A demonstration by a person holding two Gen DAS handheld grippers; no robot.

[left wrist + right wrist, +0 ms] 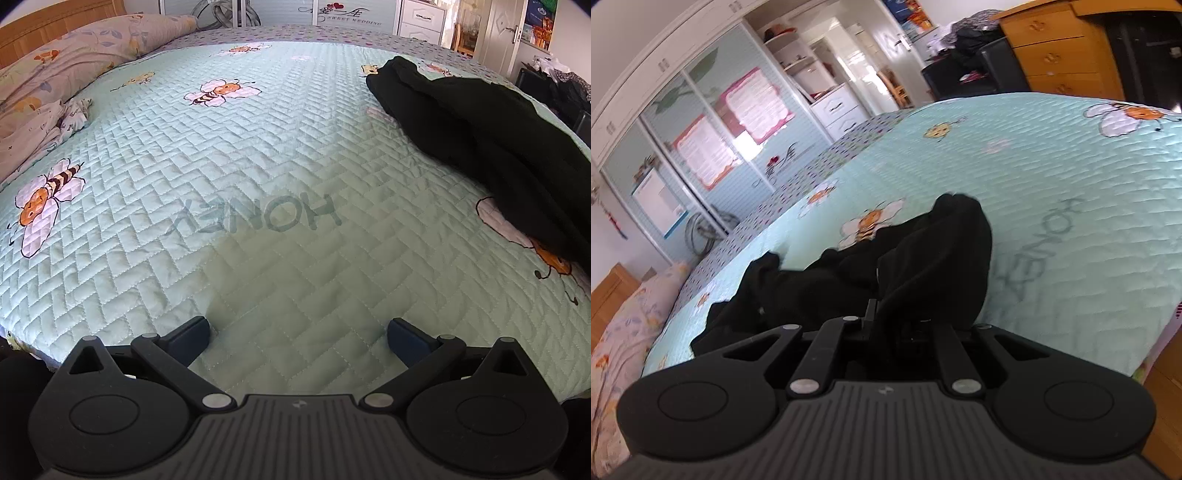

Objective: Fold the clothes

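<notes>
Black crumpled garment (923, 258) lies on the pale green quilted bedspread (258, 147), bunched ahead of the right claw (886, 321), which is clenched on its fabric; the left claw (298, 332) hangs released, garment far to its right

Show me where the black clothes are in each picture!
Left wrist view: the black garment lies at the right side on the bee quilt, away from the open left hand-held gripper.
Right wrist view: it fills the lower middle, pinched in the right hand-held gripper.
Shared landmark: the HONEY lettering.
</notes>
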